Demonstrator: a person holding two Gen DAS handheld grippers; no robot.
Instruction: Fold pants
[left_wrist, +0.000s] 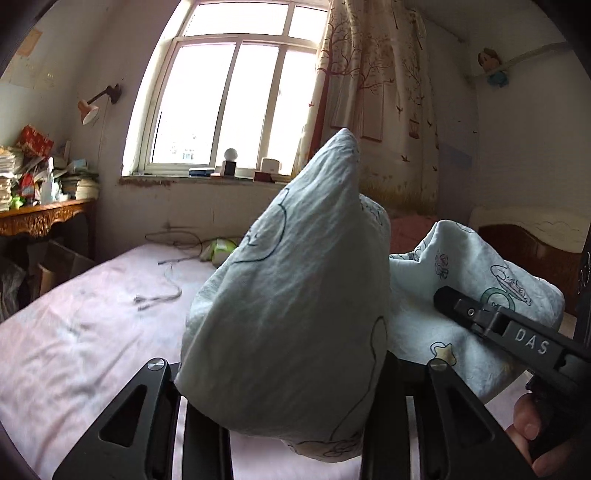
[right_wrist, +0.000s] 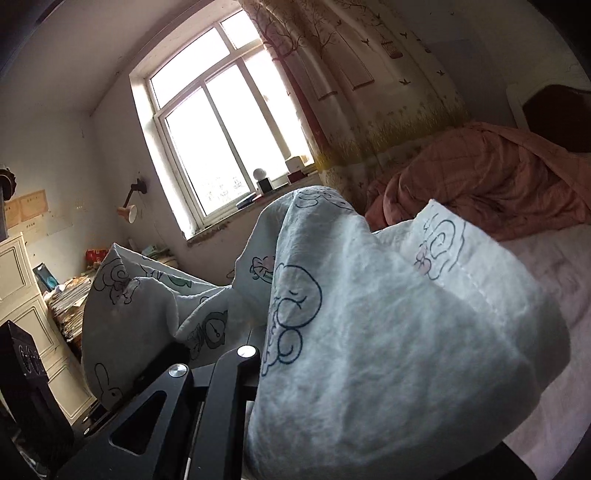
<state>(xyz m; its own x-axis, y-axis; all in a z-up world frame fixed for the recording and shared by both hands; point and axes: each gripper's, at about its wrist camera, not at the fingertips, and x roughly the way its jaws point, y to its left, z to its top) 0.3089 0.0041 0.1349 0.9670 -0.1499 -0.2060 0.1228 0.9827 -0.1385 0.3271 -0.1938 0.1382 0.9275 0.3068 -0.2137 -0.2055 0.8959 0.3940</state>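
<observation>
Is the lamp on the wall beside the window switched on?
No, the wall lamp looks dark, and the light comes from the window.

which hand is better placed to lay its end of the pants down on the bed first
Left, probably. The left gripper faces bare pink bed beside its bunch of pants. The right gripper faces the orange blanket, its own view mostly filled with cloth.

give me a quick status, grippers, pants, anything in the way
Left gripper shut on pants, right gripper shut on pants too. Pants bunched, off the bed. Cord lies on the bed.
</observation>
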